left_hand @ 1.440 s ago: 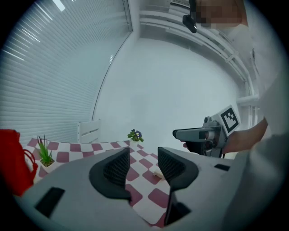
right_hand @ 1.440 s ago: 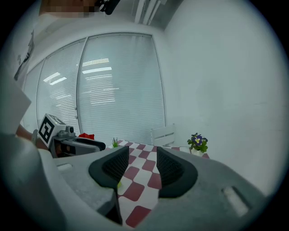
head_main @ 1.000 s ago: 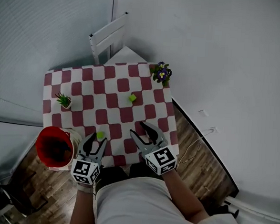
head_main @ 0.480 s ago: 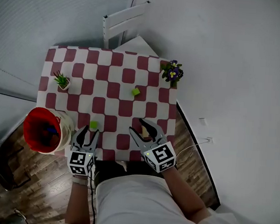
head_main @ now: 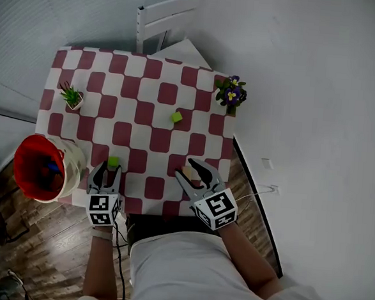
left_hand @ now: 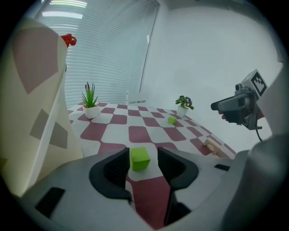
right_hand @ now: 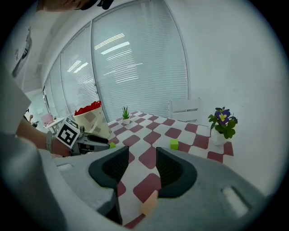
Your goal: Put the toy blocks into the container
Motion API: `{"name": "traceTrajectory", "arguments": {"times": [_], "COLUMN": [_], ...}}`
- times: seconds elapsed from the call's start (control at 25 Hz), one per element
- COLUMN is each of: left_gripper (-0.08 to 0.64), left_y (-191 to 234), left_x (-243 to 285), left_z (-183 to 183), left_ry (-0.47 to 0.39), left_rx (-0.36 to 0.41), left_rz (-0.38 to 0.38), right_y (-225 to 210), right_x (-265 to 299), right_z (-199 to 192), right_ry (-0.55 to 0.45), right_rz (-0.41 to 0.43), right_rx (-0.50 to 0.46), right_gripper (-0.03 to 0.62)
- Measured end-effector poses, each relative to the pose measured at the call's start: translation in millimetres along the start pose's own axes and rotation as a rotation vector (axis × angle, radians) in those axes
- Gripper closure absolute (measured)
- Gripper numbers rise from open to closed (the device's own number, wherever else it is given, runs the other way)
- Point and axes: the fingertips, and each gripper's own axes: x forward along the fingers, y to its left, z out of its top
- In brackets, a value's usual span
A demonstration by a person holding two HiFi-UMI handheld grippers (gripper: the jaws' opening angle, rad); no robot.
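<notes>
Three blocks, one container and two tongs at the checked bench
The red-lined container stands at the bench's front-left corner. Just right of it the left tongs are spread, with a green cube resting on the bench between their tips near the front edge, clear of the right jaw. A second green cube sits mid-bench toward the right edge. The right tongs gape empty over one beige block by the front edge, its long axis unclear
</notes>
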Motion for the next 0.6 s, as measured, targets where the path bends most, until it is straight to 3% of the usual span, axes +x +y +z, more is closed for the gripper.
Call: {"name": "traceTrajectory", "arguments": {"times": [0.4, 0.6], "left_gripper": [0.388, 0.402], "left_y": [9, 8], "left_x": [20, 19], "left_z": [-10, -18], "left_ry": [0.018, 0.077], "left_rx": [0.011, 0.056], "left_rz": [0.062, 0.081], "right_y": [-14, -16], "right_x": [-3, -2], "right_z": [-18, -18], "right_ry": [0.043, 0.05], "right_rz": [0.005, 0.009], "right_rx": [-0.01, -0.019], "right_gripper": [0.402, 0.402]}}
